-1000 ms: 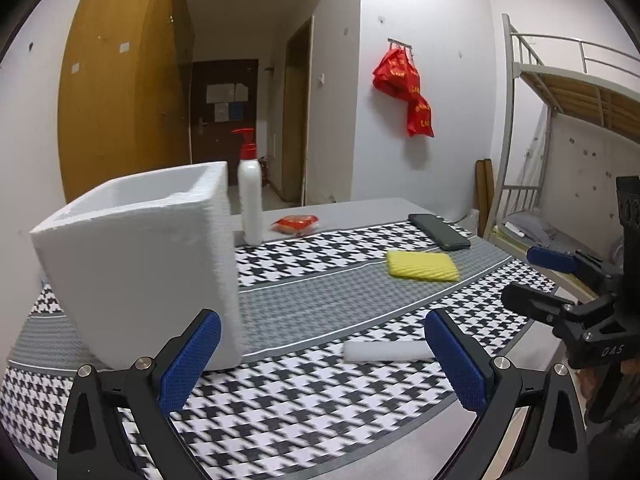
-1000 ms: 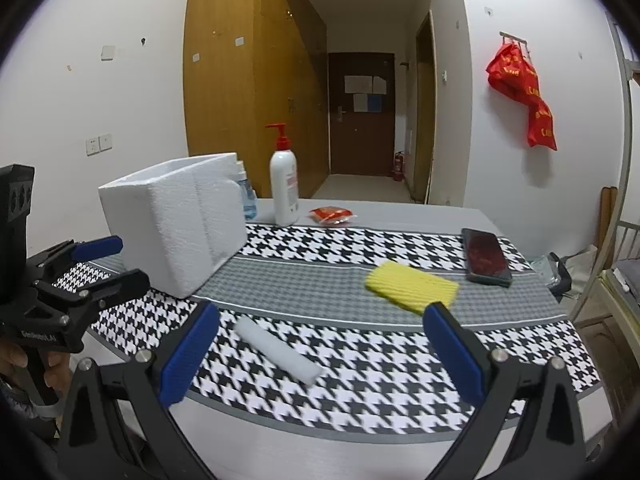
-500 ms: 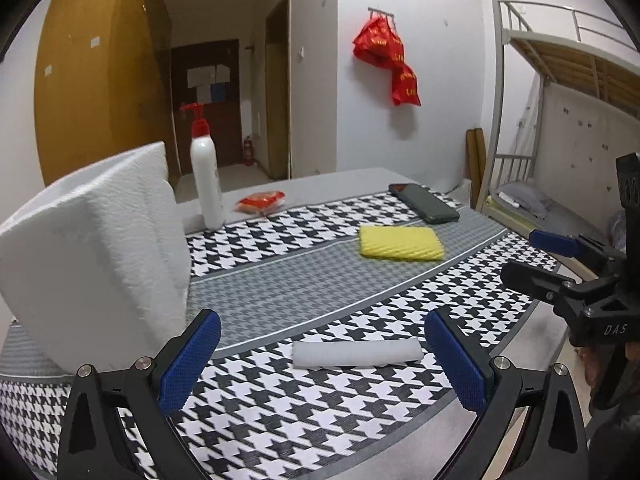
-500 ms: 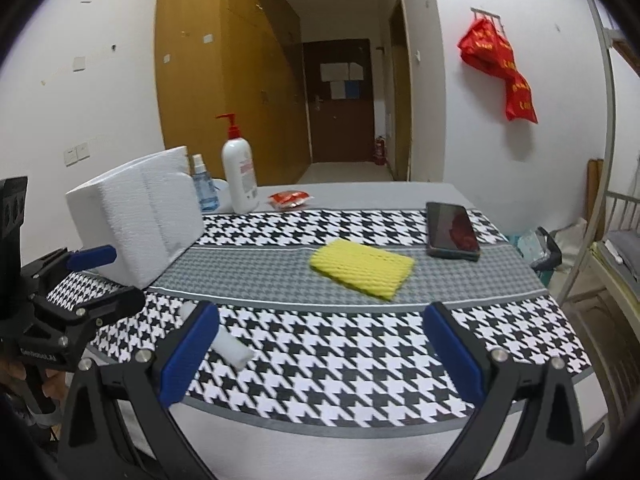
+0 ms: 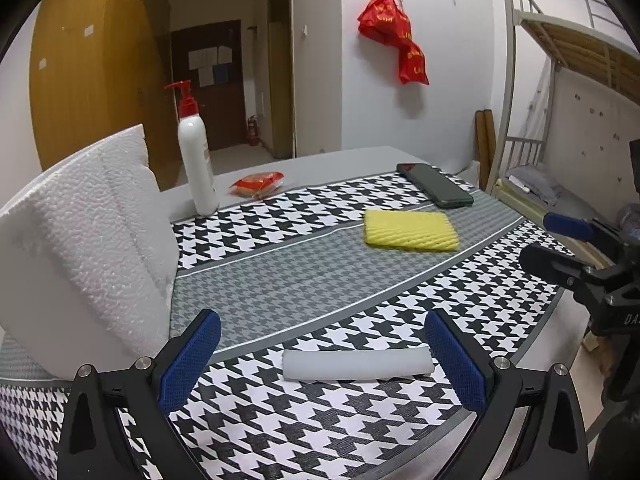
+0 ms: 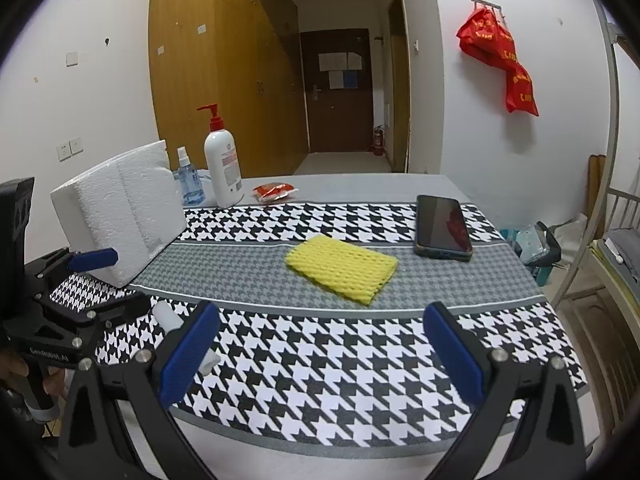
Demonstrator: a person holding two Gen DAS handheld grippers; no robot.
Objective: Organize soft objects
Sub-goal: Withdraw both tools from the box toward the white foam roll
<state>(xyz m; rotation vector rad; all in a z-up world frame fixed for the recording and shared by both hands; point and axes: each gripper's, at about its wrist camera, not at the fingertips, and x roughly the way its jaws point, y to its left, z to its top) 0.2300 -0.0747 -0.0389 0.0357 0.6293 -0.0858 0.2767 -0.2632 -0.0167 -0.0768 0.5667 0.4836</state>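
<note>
Two soft pieces lie loose on table (image 5: 304,276): white foam cylinder (image 5: 357,364) between left gripper (image 5: 322,356) spread fingers, yellow foam netting pad (image 6: 341,269) beyond right gripper (image 6: 320,354), likewise spread. Approach step; next, lower, pinch gently, carry to white styrofoam box (image 5: 84,240).

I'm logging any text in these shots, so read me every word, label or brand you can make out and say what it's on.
"DA", cut off at the picture's edge: on the right claw body.
"GenRobot.AI", small and only partly legible: on the left claw body.
Yellow print on the red bags: too blurred to read.
Label on the pump bottle: too small to read.
Papers on the far door: unreadable.
</note>
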